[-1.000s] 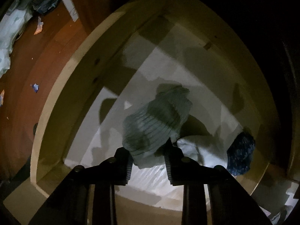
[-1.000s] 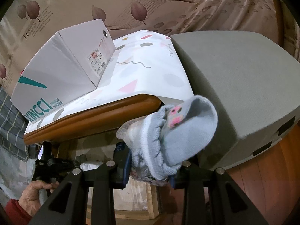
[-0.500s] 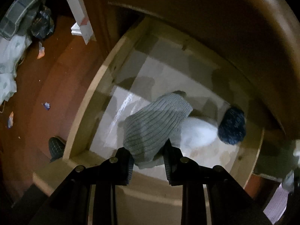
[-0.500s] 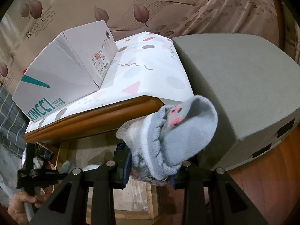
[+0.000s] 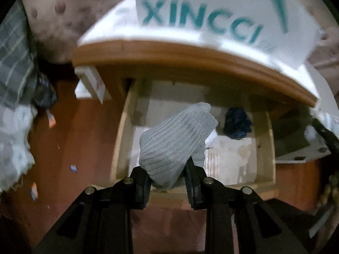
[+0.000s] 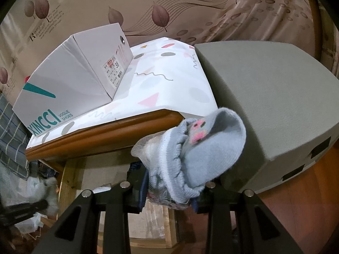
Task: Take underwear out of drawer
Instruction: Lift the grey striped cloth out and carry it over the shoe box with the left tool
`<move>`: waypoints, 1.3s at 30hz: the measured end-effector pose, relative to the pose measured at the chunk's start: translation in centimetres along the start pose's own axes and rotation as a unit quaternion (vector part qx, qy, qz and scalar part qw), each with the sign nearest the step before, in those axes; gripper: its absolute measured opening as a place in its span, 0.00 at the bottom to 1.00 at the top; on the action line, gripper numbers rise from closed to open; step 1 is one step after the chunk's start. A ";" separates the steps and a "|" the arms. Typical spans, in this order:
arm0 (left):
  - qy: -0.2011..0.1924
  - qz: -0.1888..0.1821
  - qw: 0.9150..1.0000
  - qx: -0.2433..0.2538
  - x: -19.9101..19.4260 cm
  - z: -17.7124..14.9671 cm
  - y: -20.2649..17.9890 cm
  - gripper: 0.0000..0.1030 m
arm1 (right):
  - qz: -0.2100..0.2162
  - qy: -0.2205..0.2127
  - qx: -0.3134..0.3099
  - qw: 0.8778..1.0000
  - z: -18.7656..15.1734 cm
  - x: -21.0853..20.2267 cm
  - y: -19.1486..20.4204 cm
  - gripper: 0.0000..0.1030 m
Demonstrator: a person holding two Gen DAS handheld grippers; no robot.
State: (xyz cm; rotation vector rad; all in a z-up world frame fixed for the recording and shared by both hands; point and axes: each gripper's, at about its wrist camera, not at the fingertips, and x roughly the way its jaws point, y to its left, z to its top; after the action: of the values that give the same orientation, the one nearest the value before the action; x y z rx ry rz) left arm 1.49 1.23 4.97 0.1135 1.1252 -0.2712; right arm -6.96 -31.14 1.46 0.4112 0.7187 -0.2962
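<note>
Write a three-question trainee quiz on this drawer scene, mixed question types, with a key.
1. True or false: the left gripper has its jaws closed on a grey ribbed garment.
2. Multiple choice: what still lies at the back of the open drawer?
A. a dark blue bundle
B. a red shoe
C. a folded newspaper
3. Fill in: the white box on the cabinet top carries the teal brand word ____.

Key: 1 true. 2 A, the dark blue bundle. 3 XINCCI.
</note>
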 end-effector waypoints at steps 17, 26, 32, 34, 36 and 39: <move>-0.162 -0.025 0.985 0.052 -15.6 11.4 -1.1 0.24 | -0.008 -0.012 0.001 1.000 0.0 -0.3 -0.2 0.30; -0.143 -0.017 0.988 0.061 -12.9 17.9 -3.2 0.24 | -0.033 -0.032 0.002 0.999 0.1 -1.0 -0.6 0.30; -0.137 -0.011 0.989 0.056 -11.0 20.8 -3.6 0.25 | -0.049 -0.039 -0.002 0.998 0.3 -1.0 -0.6 0.30; -0.128 -0.019 0.990 0.052 -10.2 21.8 -3.7 0.25 | -0.052 -0.039 -0.004 0.998 0.3 -1.0 -0.6 0.30; -0.126 -0.007 0.991 0.053 -9.3 22.6 -3.9 0.25 | -0.053 -0.038 -0.003 0.998 0.3 -0.8 -0.6 0.30; -0.121 0.003 0.991 0.061 -7.6 23.2 -4.1 0.25 | -0.054 -0.033 0.000 0.998 0.2 -0.6 -0.7 0.30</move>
State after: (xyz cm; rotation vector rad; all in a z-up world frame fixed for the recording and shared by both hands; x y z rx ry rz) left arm 17.56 -6.79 22.00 0.1878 0.8663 -0.3387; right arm -7.51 -31.76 1.83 0.3609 0.6774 -0.4098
